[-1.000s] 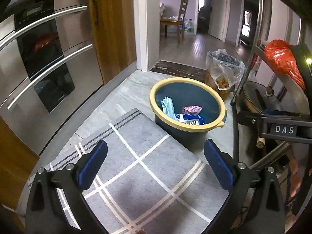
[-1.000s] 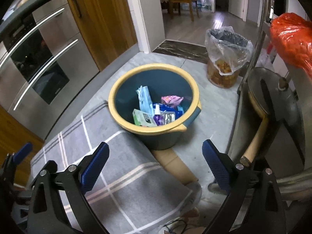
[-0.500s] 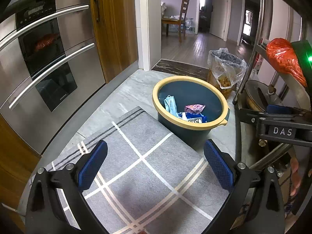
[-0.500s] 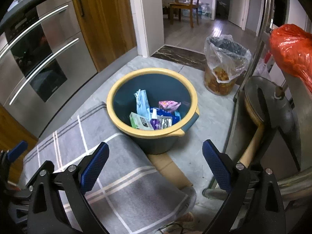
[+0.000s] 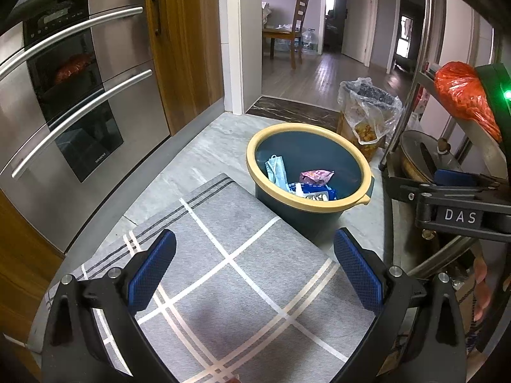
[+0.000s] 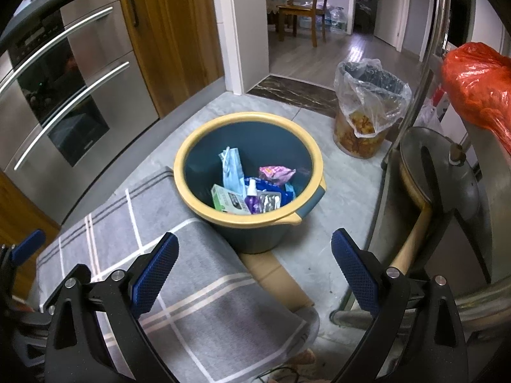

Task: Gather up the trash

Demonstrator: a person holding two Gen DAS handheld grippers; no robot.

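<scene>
A dark teal bucket with a yellow rim (image 5: 258, 140) (image 6: 191, 146) stands on the kitchen floor. Inside lie a blue face mask (image 6: 232, 167), a pink wrapper (image 6: 276, 172), a green box (image 6: 228, 200), a small purple bottle (image 6: 251, 196) and a blister pack (image 6: 270, 200). My left gripper (image 5: 254, 266) hangs open over the grey checked mat (image 5: 223, 274), short of the bucket, with nothing between its pads. My right gripper (image 6: 254, 266) is open too, above the mat's right edge and nearer the bucket. It also shows at the right of the left wrist view (image 5: 456, 191).
Steel ovens (image 5: 80, 105) and a wooden cabinet (image 5: 185, 41) line the left. A bin lined with a clear bag (image 6: 367, 108) stands behind the bucket. A metal rack with a pan (image 6: 440, 172) and a red bag (image 6: 476, 86) is on the right. Flat cardboard (image 6: 274, 277) lies beside the mat.
Both grippers have drawn back and up from the bucket a little, so it sits farther off in both views. Both have stayed open and empty.
</scene>
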